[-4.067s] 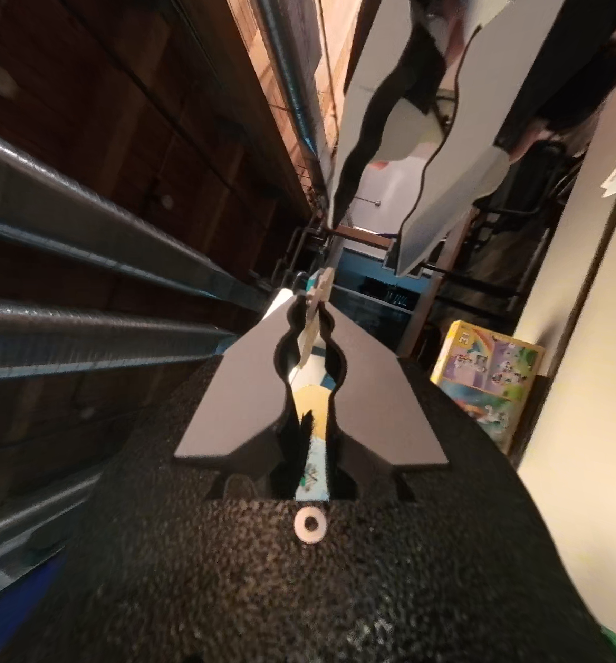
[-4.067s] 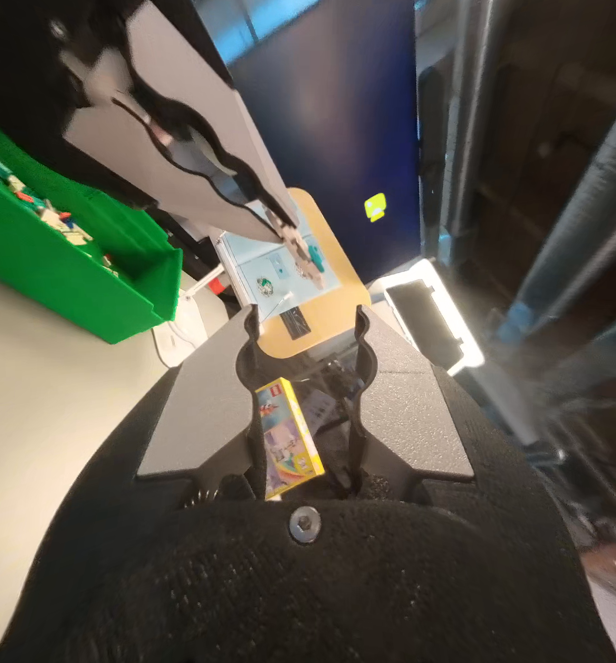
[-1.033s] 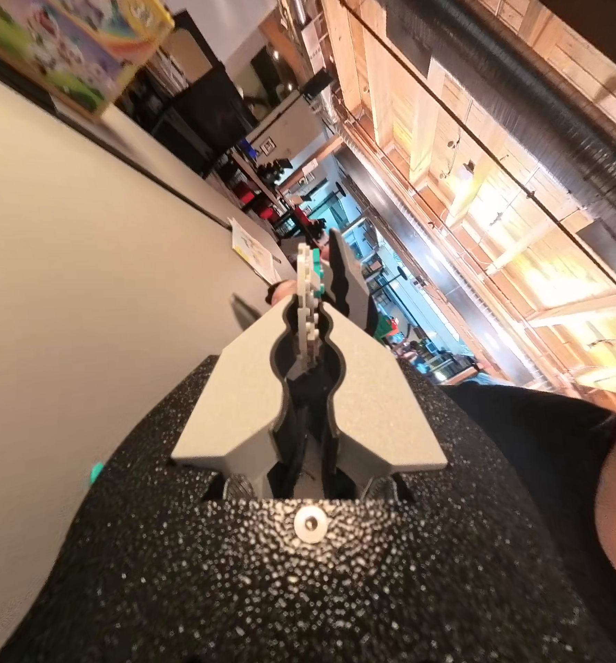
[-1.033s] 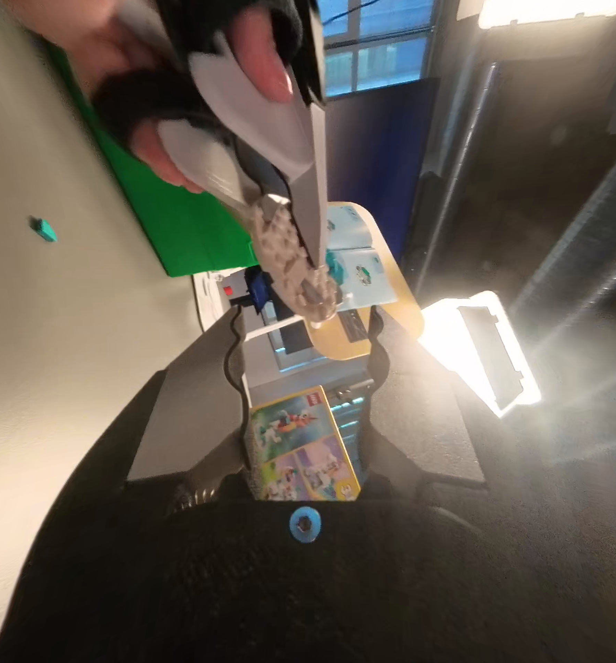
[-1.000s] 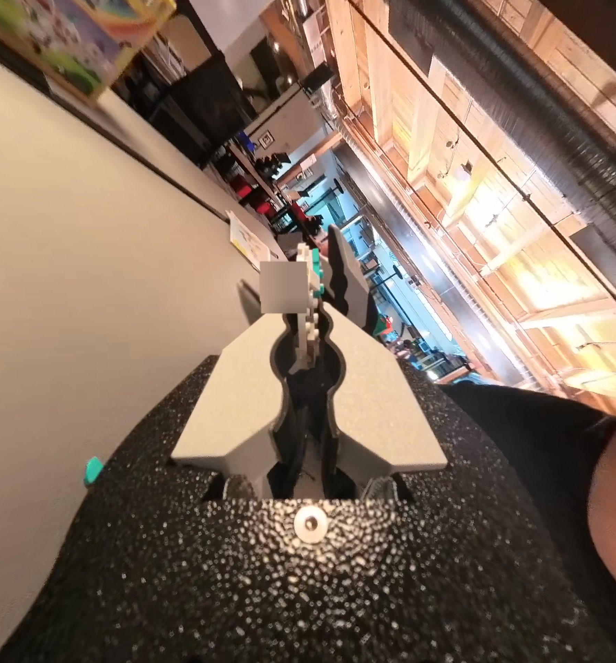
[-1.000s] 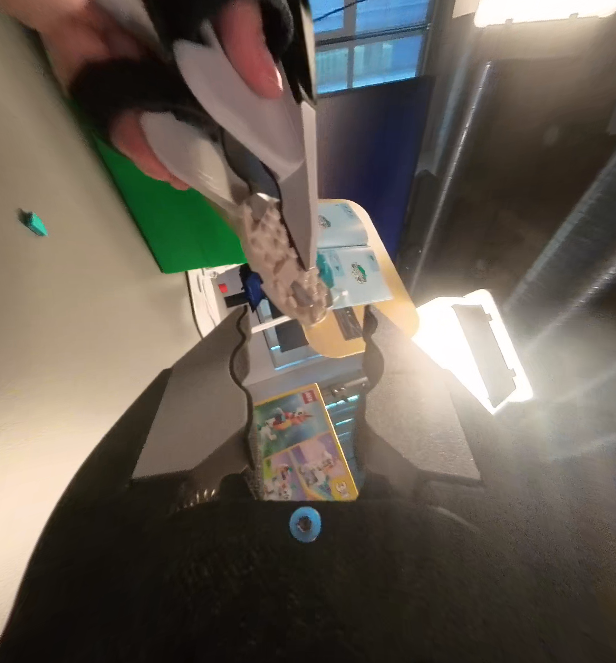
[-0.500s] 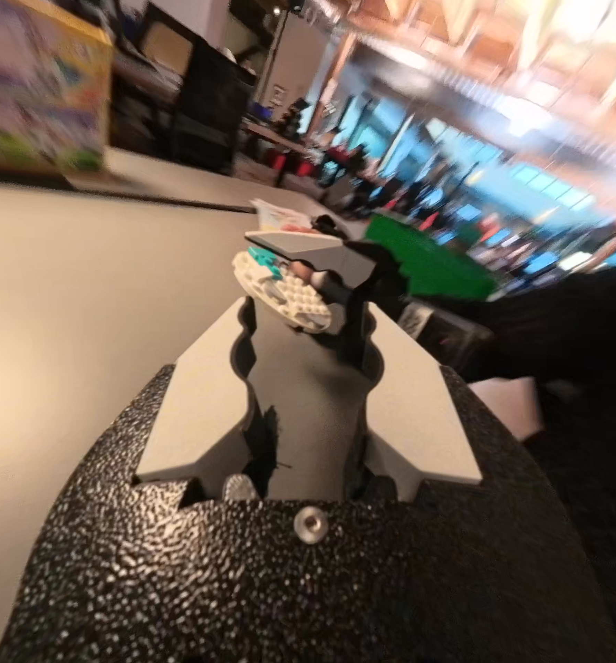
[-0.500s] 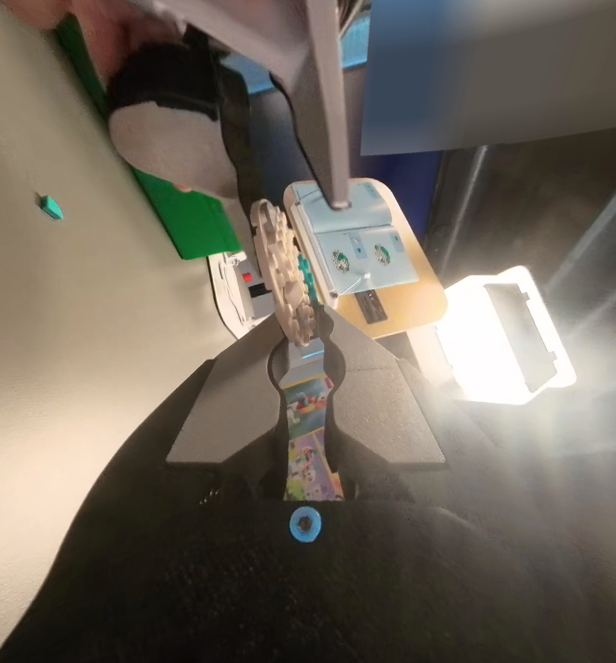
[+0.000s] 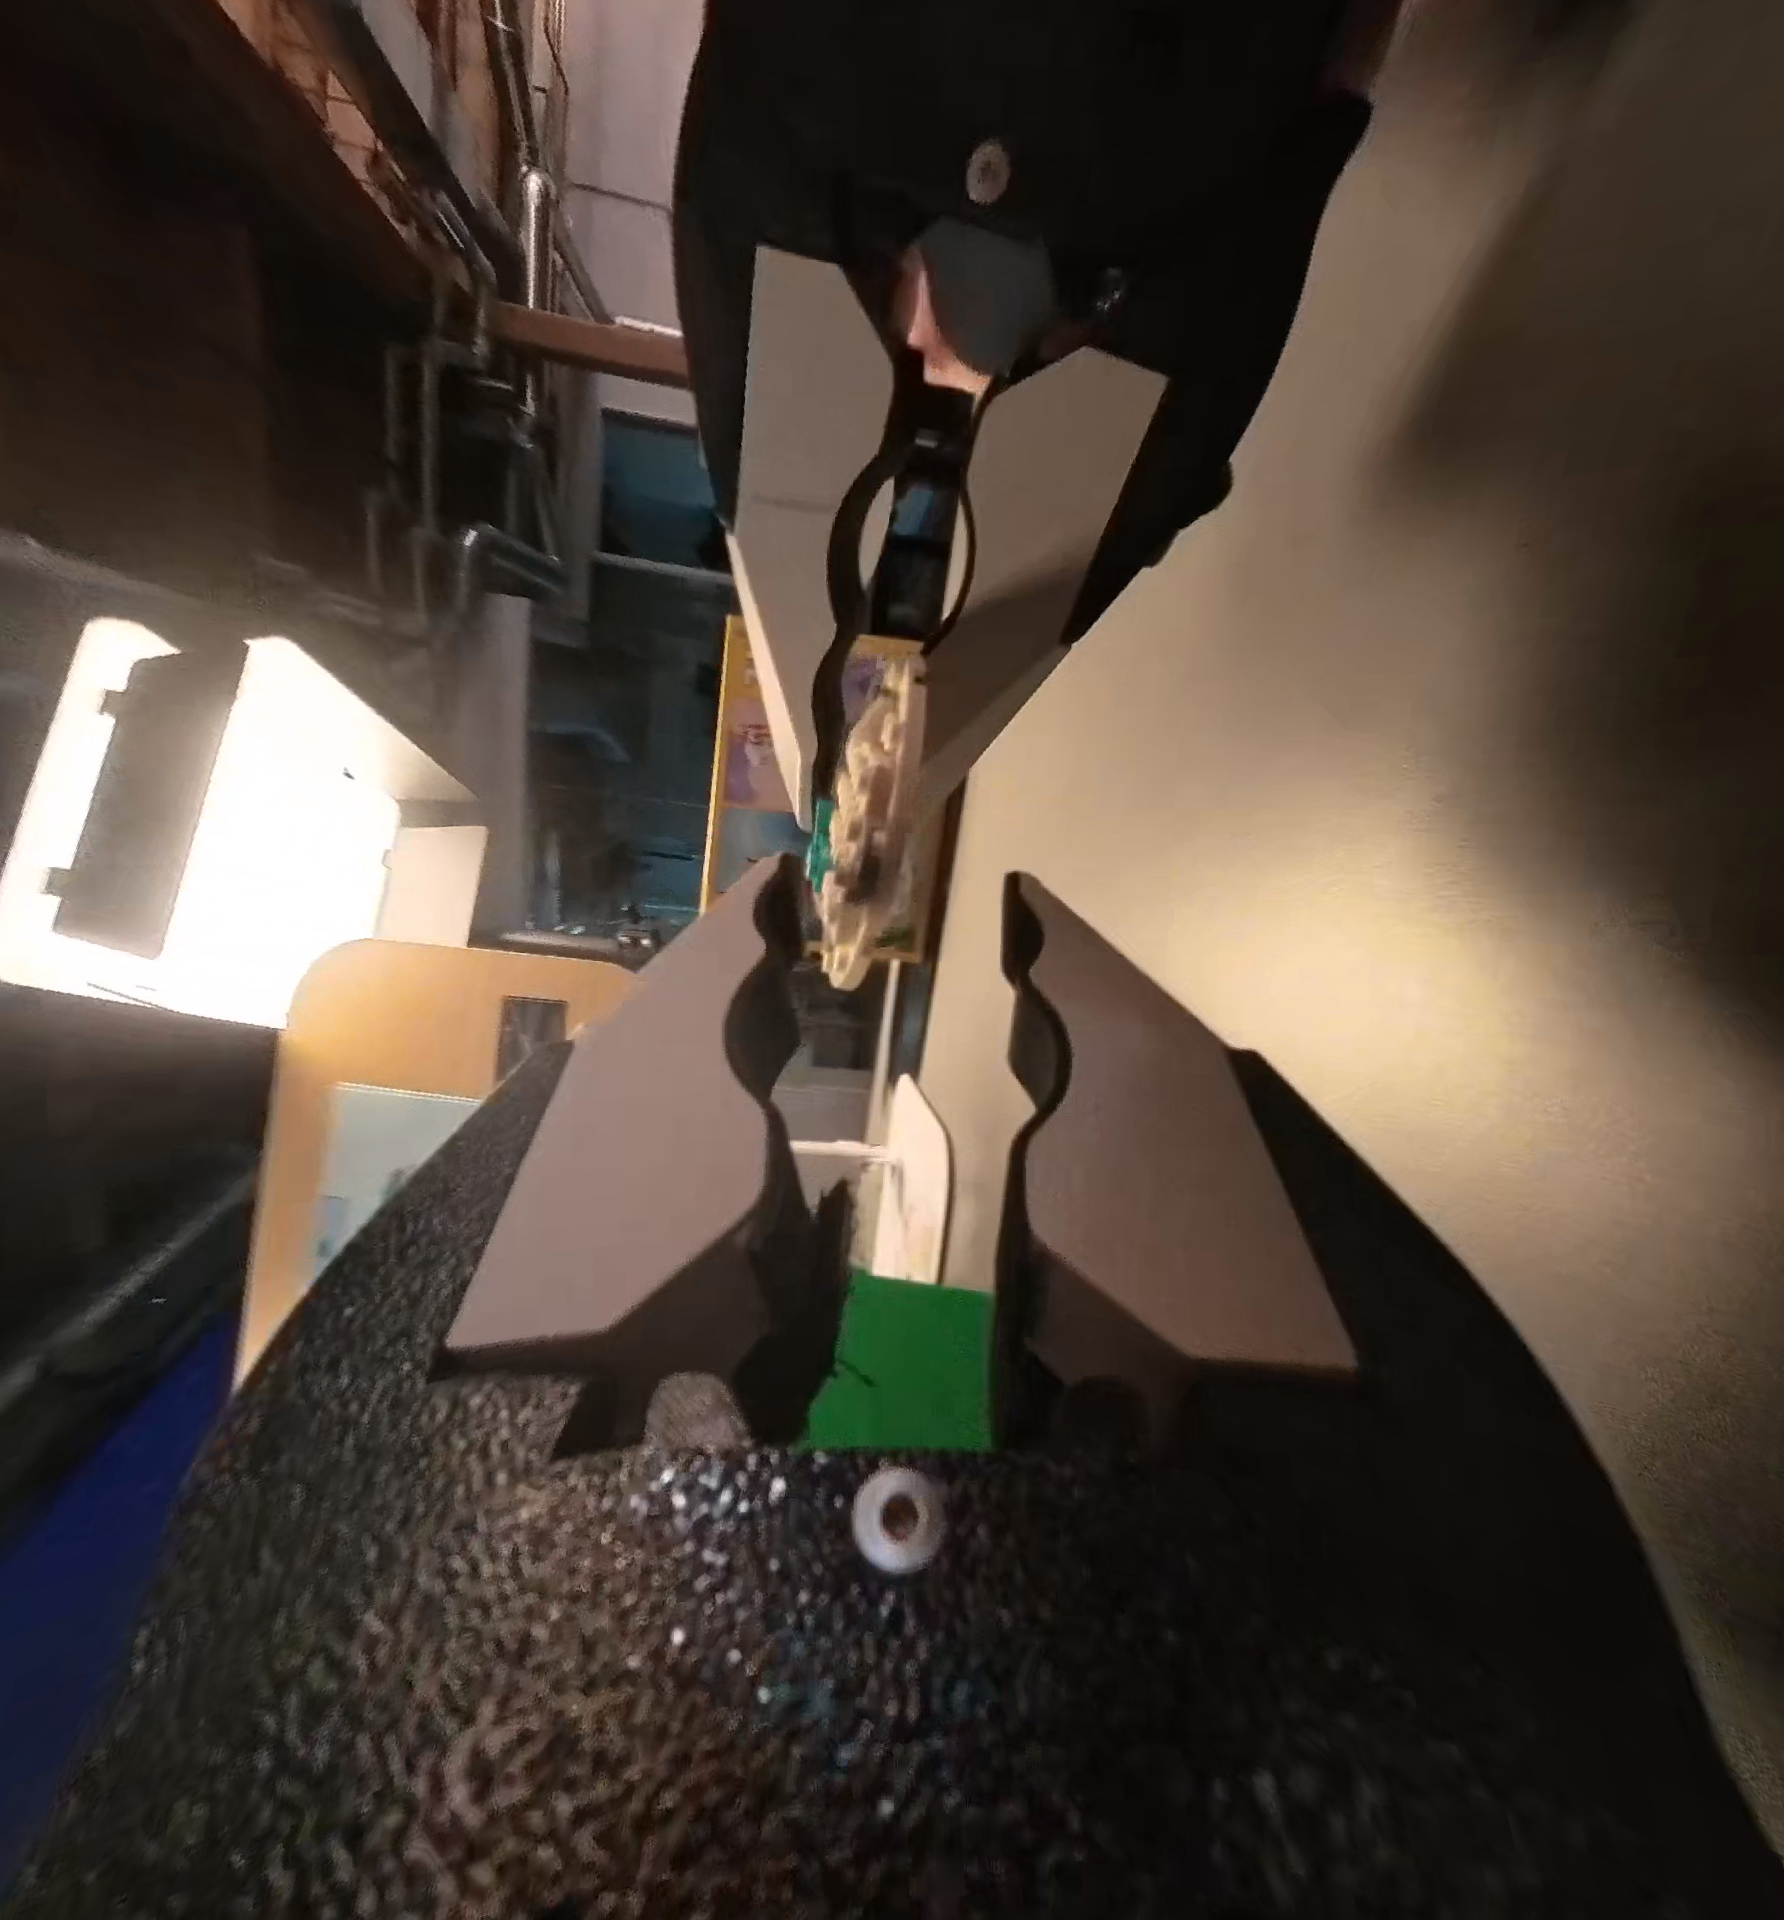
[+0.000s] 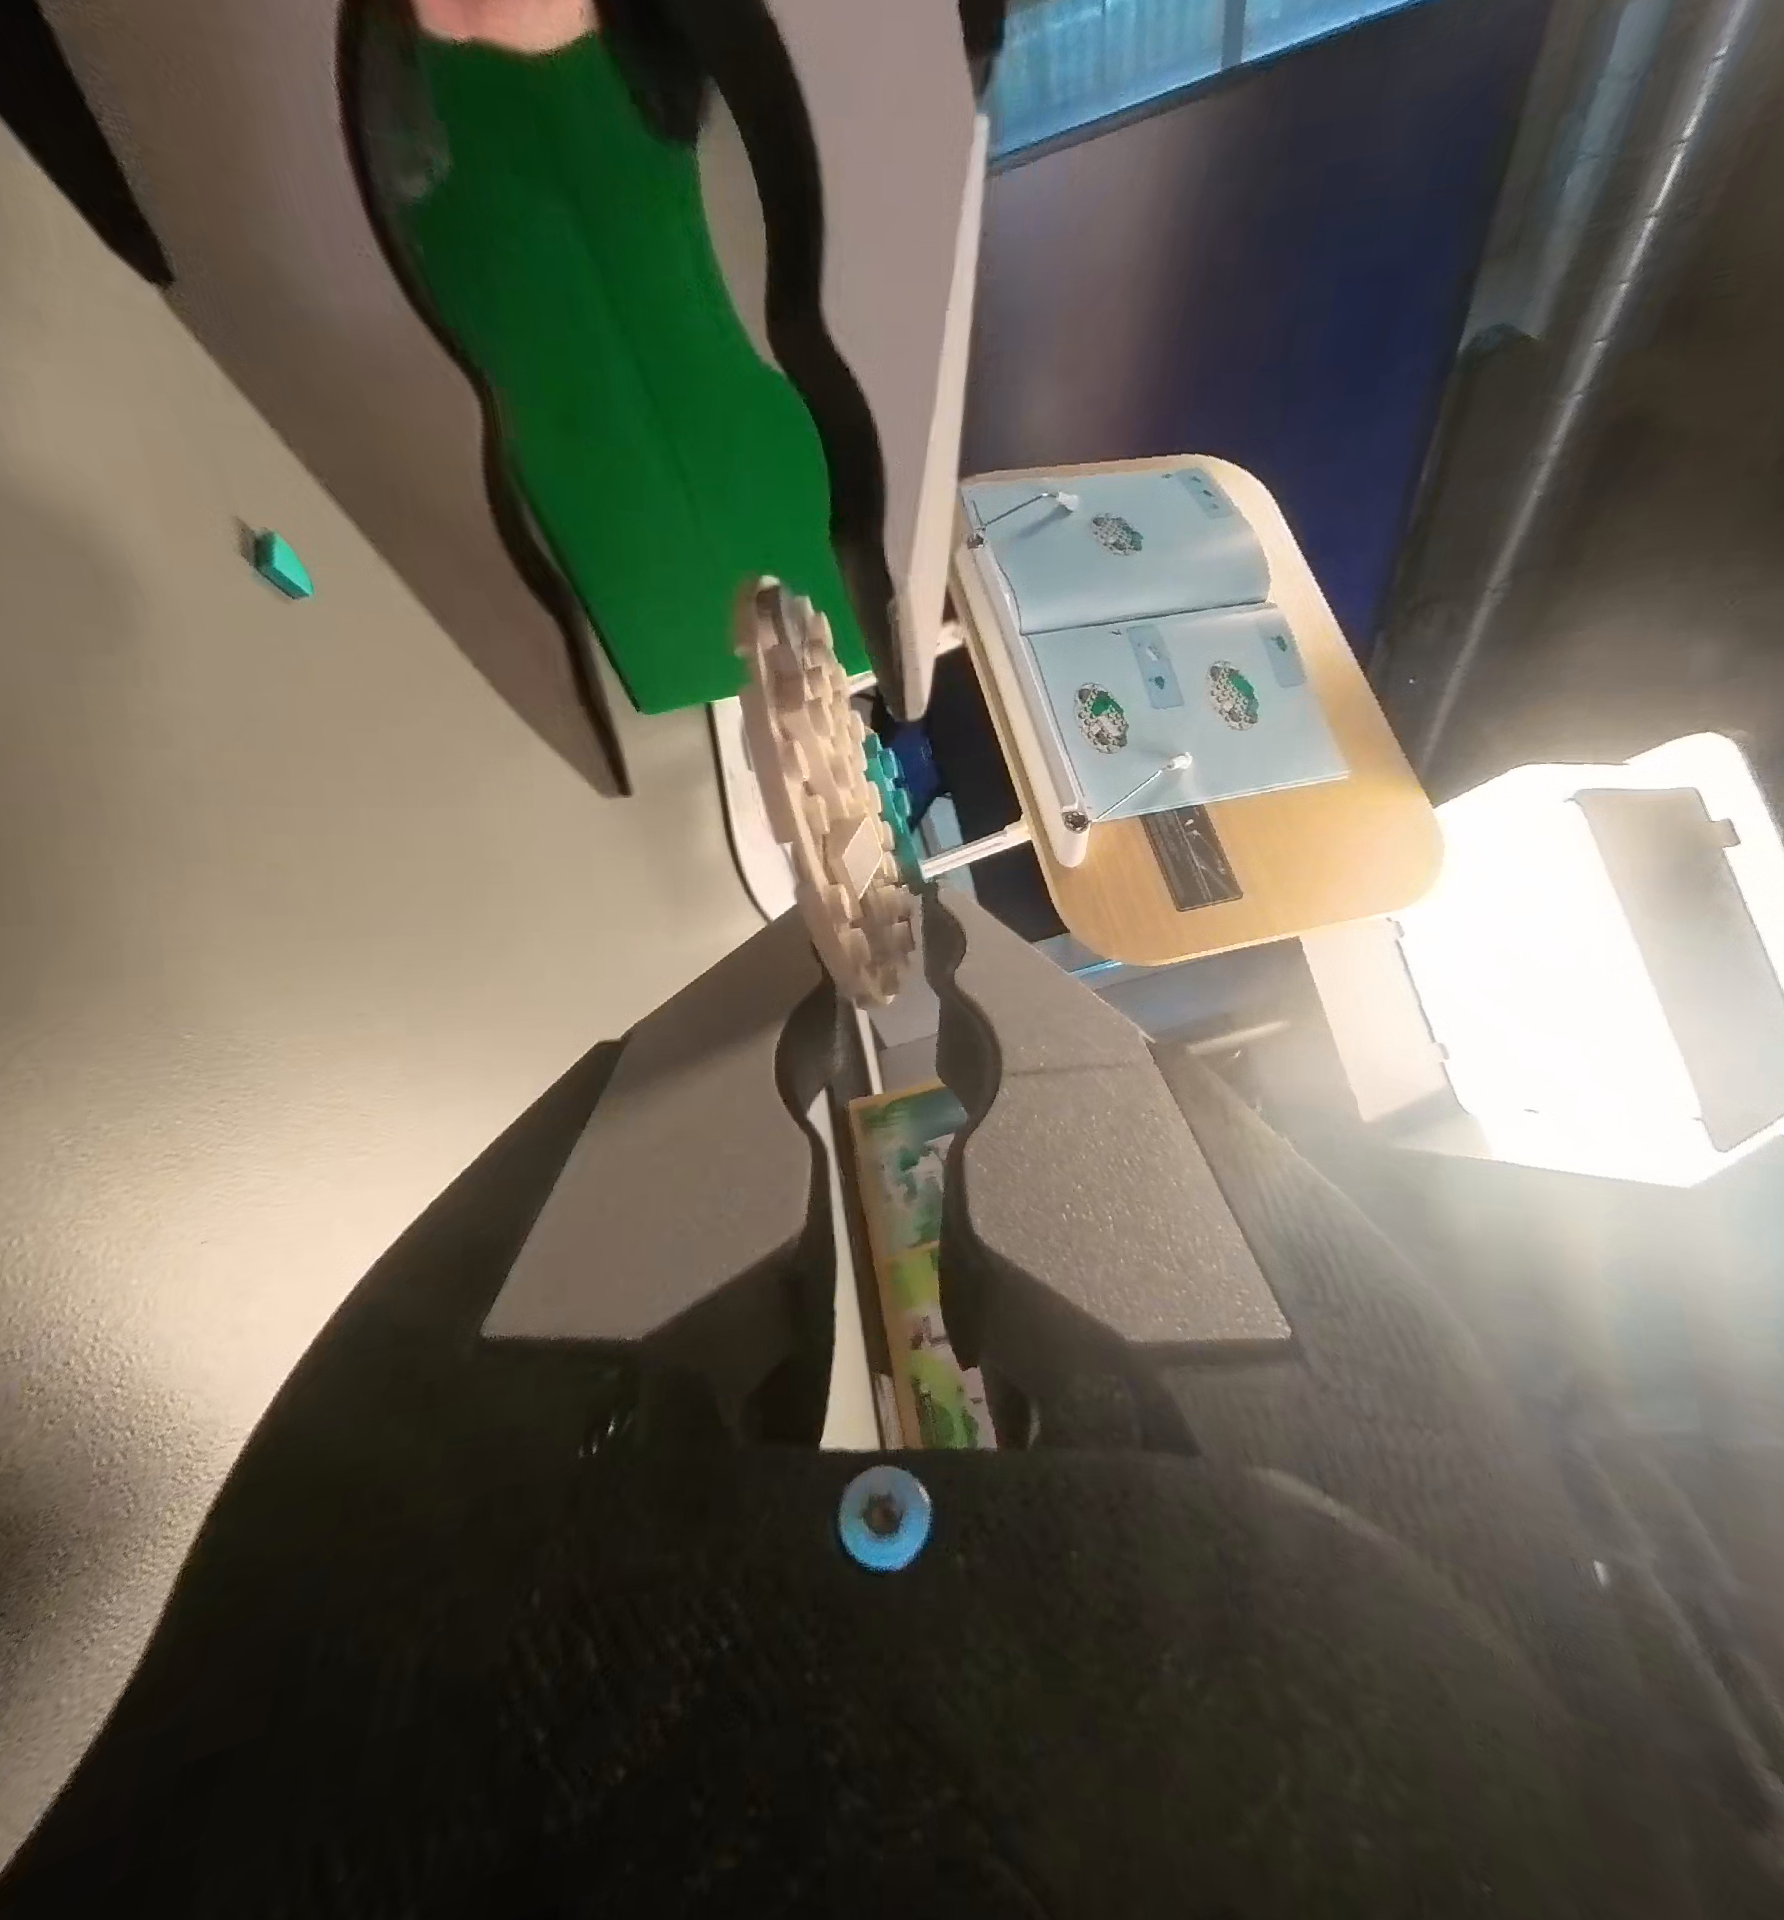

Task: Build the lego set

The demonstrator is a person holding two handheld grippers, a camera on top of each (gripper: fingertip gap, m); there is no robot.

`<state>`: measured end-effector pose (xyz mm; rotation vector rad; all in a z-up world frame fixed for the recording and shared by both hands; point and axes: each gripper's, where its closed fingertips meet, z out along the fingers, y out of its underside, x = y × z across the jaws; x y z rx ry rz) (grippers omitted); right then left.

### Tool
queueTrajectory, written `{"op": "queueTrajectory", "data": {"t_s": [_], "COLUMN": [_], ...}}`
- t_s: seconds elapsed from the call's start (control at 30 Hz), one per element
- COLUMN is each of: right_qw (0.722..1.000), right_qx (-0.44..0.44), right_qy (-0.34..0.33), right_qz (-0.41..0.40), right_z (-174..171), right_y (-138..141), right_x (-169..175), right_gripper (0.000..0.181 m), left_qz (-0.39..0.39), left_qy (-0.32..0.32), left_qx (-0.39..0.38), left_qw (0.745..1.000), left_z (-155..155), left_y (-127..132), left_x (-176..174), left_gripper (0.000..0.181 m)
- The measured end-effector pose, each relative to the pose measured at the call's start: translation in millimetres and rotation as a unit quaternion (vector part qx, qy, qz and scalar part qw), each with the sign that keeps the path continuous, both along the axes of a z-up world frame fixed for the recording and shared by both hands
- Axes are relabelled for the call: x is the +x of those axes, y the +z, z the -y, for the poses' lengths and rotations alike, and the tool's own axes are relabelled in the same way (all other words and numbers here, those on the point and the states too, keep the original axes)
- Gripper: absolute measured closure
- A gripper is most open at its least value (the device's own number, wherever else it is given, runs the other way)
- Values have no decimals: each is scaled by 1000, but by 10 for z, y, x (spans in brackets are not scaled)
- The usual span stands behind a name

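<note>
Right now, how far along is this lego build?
Early on, it seems. Done: a round tan plate carries a few teal pieces. In hand: the right gripper pinches the plate's edge, while the left gripper is open beside it. Left: a loose teal piece lies on the table, and the open instruction booklet shows more steps.

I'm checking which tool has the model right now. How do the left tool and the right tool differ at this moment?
The left tool is open with nothing between its fingers, while the right tool is shut on the round tan lego plate. The left tool's fingers flank only a view of the green bin; the right tool's tips pinch the plate's lower edge. Both are the same grey two-finger design, pointing toward each other.
</note>
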<state>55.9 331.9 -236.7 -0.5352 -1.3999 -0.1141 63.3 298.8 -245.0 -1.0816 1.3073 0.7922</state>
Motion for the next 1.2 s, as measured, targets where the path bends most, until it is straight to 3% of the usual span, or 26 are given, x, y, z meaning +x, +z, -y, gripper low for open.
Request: {"op": "queueTrajectory", "data": {"t_s": [0.2,0.37,0.63,0.73,0.83,1.03,1.2], "right_qw": [1000,999,999,998,999,998,998], "right_qx": [0,-18,-28,-35,-24,-32,-30], "right_qy": [13,28,37,45,45,39,38], "right_qz": [5,3,8,7,11,34,37], "right_z": [55,85,88,115,134,96,103], "right_y": [-18,-21,-46,-47,-58,-150,-165], "right_x": [-11,-12,-12,-14,-27,-41,-48], "right_gripper": [171,172,172,172,173,173,172], "left_qz": [-61,-62,-64,-58,-51,-84,-67], "left_qy": [6,-2,-16,-15,-23,-20,-15], "left_qx": [60,69,83,105,82,69,42], "left_qw": [996,996,994,993,995,994,997], "left_z": [1,9,9,5,-1,-40,-37], "left_y": [53,49,68,117,60,-42,-56], "left_x": [-28,-8,5,18,20,0,-10], "left_gripper": [173,168,174,164,174,174,175]}}
